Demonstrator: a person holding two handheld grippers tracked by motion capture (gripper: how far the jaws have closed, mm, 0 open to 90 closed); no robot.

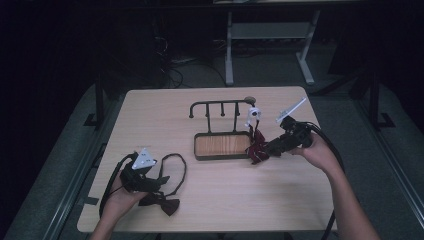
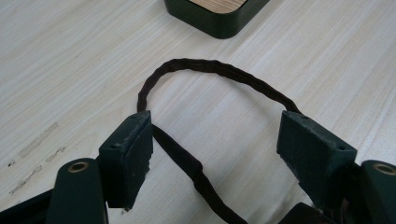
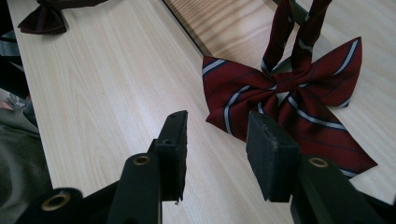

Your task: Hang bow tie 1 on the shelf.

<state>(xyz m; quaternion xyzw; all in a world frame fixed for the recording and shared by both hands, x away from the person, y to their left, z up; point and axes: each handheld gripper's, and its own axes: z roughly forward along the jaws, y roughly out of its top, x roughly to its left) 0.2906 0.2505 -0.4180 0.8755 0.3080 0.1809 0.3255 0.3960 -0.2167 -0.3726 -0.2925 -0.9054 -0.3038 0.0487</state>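
The red striped bow tie [image 3: 289, 95] lies on the desk [image 3: 107, 84] beside the wooden tray [image 1: 222, 146], its strap going up. Right tongs [image 3: 217, 140] are released beside it. Left tongs [image 2: 215, 140] are released over the dark bow tie's [image 1: 162, 202] strap loop [image 2: 210, 70].

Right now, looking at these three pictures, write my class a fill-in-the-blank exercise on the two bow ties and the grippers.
1. The bow tie with its band hung on the rack is red with ____ stripes.
2. The right gripper has its jaws ____, with nothing between them.
3. The left gripper, jaws spread, sits over the ____ strap of the plain bow tie.
4. The rack stands on a tray whose floor is ____.

Missing words: white; open; dark; wood
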